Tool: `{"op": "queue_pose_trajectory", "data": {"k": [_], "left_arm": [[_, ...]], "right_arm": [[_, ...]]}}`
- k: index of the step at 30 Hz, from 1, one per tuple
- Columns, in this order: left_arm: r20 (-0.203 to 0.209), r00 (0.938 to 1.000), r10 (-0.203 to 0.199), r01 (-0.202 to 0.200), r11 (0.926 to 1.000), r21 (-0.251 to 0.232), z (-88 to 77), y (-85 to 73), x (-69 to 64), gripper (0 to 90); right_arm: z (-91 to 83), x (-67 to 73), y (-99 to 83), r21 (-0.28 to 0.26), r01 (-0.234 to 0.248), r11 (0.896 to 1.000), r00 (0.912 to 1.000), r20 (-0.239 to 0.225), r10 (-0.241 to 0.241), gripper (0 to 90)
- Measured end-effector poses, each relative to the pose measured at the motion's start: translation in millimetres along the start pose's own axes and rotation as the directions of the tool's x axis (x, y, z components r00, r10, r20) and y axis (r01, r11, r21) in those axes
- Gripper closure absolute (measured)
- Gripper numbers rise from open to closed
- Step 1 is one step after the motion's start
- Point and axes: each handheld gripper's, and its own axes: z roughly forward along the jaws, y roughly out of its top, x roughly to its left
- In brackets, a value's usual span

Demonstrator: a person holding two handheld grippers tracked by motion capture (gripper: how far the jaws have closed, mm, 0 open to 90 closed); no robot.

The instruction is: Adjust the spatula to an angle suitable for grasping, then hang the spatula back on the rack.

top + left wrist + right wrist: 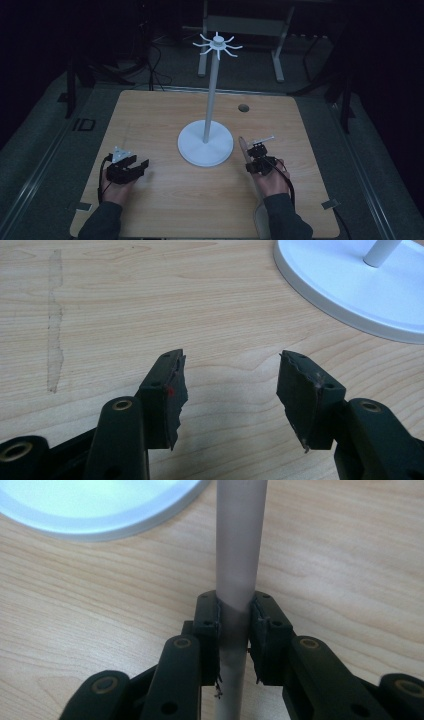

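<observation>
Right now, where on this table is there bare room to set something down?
Bare wood runs along the table behind the left tongs, and between both tongs near the front edge. It is crowded around the white stand base and the right tongs, shut on a grey rod.

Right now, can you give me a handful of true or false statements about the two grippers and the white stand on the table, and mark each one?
1. The left gripper is open with nothing between its jaws. True.
2. The right gripper is open and empty. False: it is shut on a pale rod.
3. The white stand lies tipped over on the table. False: it stands upright on its round base.
4. The stand's top carries a ring of curved hooks. True.
5. The left gripper touches the stand's base. False: bare wood separates them.
</observation>
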Motion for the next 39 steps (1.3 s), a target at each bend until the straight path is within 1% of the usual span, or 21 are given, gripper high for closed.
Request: {"op": "queue_pose_trajectory", "data": {"k": [2,5,6,7,8,11,14,15,19,22,23,24,28,31,33,34,37,39], "left_arm": [[-0.001,1.0,0.002,-0.002,1.0,-0.002,-0.1,0.1,-0.4,45.1],[-0.001,1.0,-0.003,0.003,1.0,-0.004,-0.9,-0.2,0.6,45.1],[-0.001,1.0,-0.003,0.003,1.0,-0.004,-0.9,-0.2,0.6,45.1],[-0.001,1.0,-0.006,0.006,1.0,-0.004,-0.7,-0.2,0.8,45.1],[0.0,1.0,-0.005,0.005,1.0,-0.002,-0.6,-0.3,0.5,45.1],[-0.002,1.0,-0.002,0.002,1.0,-0.002,-0.3,-0.3,-0.2,45.1],[-0.003,1.0,-0.002,0.002,1.0,-0.001,-0.1,-0.5,-0.4,45.1],[-0.004,1.0,-0.002,0.002,1.0,0.0,-0.2,-0.5,-0.5,45.1],[-0.004,1.0,0.004,-0.004,1.0,0.001,0.0,-0.1,-1.0,45.1],[-0.005,1.0,0.002,-0.002,1.0,0.0,0.1,-0.3,-0.9,45.1],[-0.005,1.0,0.002,-0.002,1.0,0.0,0.1,-0.3,-0.9,45.1],[-0.005,1.0,-0.001,0.001,1.0,-0.004,-0.4,-0.3,-0.6,45.1],[-0.005,1.0,0.002,-0.002,1.0,-0.005,-0.4,-0.2,-0.8,45.1],[-0.006,1.0,0.002,-0.002,1.0,-0.006,-0.7,-0.2,-0.7,45.1],[-0.006,1.0,0.001,-0.001,1.0,-0.007,-0.9,-0.2,-0.7,45.1],[-0.006,1.0,0.0,0.0,1.0,-0.008,-1.0,-0.2,-0.7,45.1],[-0.006,1.0,0.0,0.0,1.0,-0.008,-1.1,-0.2,-0.5,45.1],[-0.007,1.0,-0.001,0.001,0.9999,-0.01,-1.1,-0.1,-0.6,45.1]], "right_arm": [[-2.2,0.5,-0.8,-0.02,0.008,1.0,1.0,0.004,-0.008,75.4],[-5.4,0.5,-3.2,-0.055,0.008,0.998,1.0,-0.002,-0.008,75.4],[-5.4,0.5,-3.2,-0.055,0.008,0.998,1.0,-0.002,-0.008,75.4],[-6.6,-0.2,-4.2,-0.069,0.009,0.998,0.9999,-0.006,-0.01,75.4],[-9.2,-0.2,-5.9,-0.1,0.012,0.995,0.9999,-0.01,-0.013,75.4],[-13.1,-0.7,-8.1,-0.147,0.022,0.989,0.9997,-0.011,-0.024,75.4],[-19.1,-1.3,-10.1,-0.194,0.028,0.981,0.9995,-0.011,-0.031,75.4],[-21.8,-1.5,-10.7,-0.214,0.029,0.976,0.9995,-0.007,-0.031,75.4],[-29.9,-1.2,-11.4,-0.262,0.04,0.964,0.9992,-0.001,-0.041,75.4],[-37.0,-1.2,-11.4,-0.312,0.047,0.949,0.9988,-0.001,-0.05,75.4],[-37.0,-1.2,-11.4,-0.312,0.047,0.949,0.9988,-0.001,-0.05,75.4],[-42.5,-0.5,-10.8,-0.346,0.053,0.937,0.9984,-0.001,-0.057,75.4],[-48.5,0.6,-10.6,-0.388,0.06,0.92,0.9979,-0.001,-0.065,75.4],[-52.7,1.7,-11.1,-0.425,0.069,0.903,0.9968,-0.006,-0.079,75.4],[-55.5,2.5,-11.1,-0.442,0.07,0.894,0.9966,-0.008,-0.082,75.4],[-56.8,2.4,-11.2,-0.456,0.073,0.887,0.9961,-0.012,-0.088,75.4],[-60.9,1.7,-10.9,-0.483,0.065,0.873,0.9965,-0.015,-0.083,75.4],[-64.1,1.6,-11.2,-0.508,0.057,0.859,0.9969,-0.018,-0.077,75.4]]}}
